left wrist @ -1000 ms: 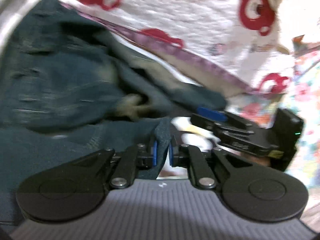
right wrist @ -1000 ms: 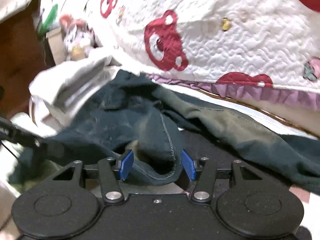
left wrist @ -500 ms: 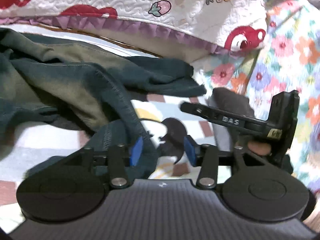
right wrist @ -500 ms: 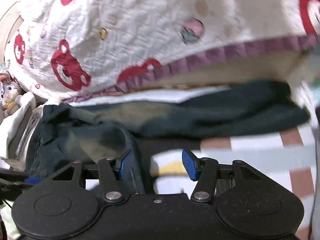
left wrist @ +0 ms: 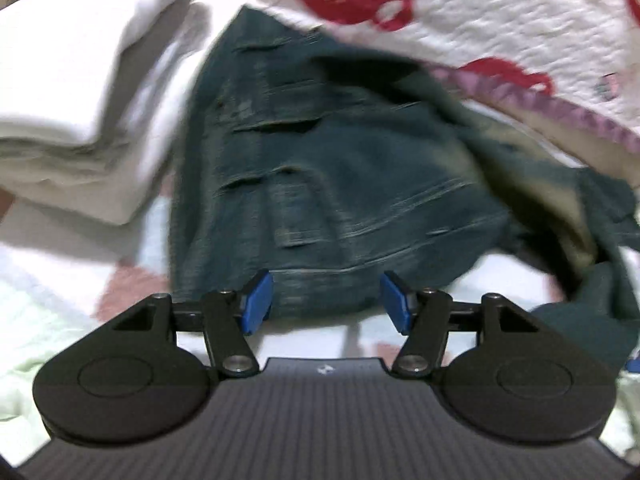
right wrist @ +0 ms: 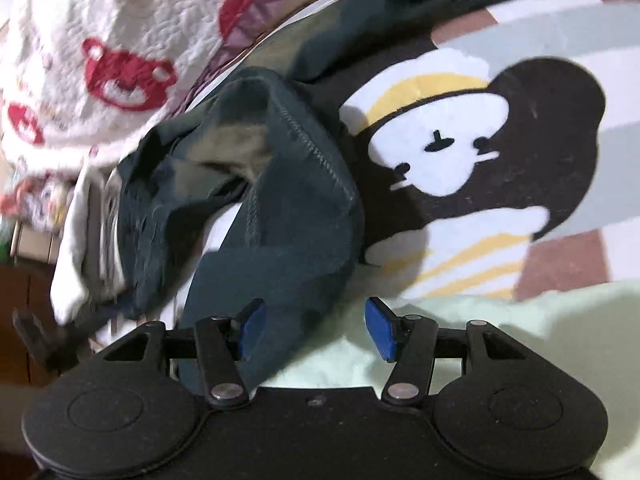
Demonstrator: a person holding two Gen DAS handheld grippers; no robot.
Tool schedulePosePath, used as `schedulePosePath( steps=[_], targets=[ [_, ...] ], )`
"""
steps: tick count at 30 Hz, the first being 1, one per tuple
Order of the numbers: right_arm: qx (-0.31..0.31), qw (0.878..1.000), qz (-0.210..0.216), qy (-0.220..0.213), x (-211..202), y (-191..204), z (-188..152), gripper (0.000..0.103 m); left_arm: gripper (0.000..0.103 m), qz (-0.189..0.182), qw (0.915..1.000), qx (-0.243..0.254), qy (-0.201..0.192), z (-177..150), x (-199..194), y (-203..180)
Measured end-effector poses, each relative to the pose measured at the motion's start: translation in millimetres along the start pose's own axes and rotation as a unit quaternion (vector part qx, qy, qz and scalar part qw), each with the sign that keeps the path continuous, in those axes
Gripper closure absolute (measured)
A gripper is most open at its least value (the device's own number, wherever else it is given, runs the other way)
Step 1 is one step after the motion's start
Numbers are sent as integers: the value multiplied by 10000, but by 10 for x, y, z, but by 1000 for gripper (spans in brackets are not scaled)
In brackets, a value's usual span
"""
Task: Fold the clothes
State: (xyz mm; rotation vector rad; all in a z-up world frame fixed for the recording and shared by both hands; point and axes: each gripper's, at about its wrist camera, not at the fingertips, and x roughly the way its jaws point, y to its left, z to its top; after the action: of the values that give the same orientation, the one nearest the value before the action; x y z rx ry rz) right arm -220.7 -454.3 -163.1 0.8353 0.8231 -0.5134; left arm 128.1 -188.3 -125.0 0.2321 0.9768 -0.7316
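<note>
**Both tools wide open over rumpled dark jeans**

The dark blue-green denim jeans [left wrist: 340, 184] lie bunched on the bed's cartoon-print sheet [right wrist: 540, 168], waistband end toward the left tool [left wrist: 324, 304], legs trailing under the white quilt with red bears [left wrist: 500, 20]. The left tool's blue pads stand wide apart at the waistband edge, holding nothing. The right tool [right wrist: 312, 328] is equally spread; a denim fold drapes past its left pad, not pinched.

Risks, as I judge them: closing on one layer of the heap would lift a twisted fold; a pull could drag the quilt hem or the folded white cloth stack [left wrist: 68, 92] beside the jeans.

Motion blur smears the seams, and the legs' ends and any crease lines are hidden, so how far folding stands is unclear.
</note>
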Motion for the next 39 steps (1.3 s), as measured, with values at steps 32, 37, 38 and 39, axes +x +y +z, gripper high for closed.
schedulePosePath(
  steps=[32,37,38,39],
  targets=[
    [-2365,8918,-3683,-1145,-350,-599,1120,68,40,-399,9808,1815,-588,-76,6,-803],
    [-2335,9181,-3070,-916,-408,-573,563,46,43,58,9663,2528,-477,-170,161,-1039],
    [-2328,9228,-2945,-870,-420,-567,452,46,41,95,9656,2552,-484,-171,188,-1056],
    [-2320,9273,-2820,-824,-431,-562,340,46,41,109,9662,2527,-504,-166,215,-1062]
  ],
)
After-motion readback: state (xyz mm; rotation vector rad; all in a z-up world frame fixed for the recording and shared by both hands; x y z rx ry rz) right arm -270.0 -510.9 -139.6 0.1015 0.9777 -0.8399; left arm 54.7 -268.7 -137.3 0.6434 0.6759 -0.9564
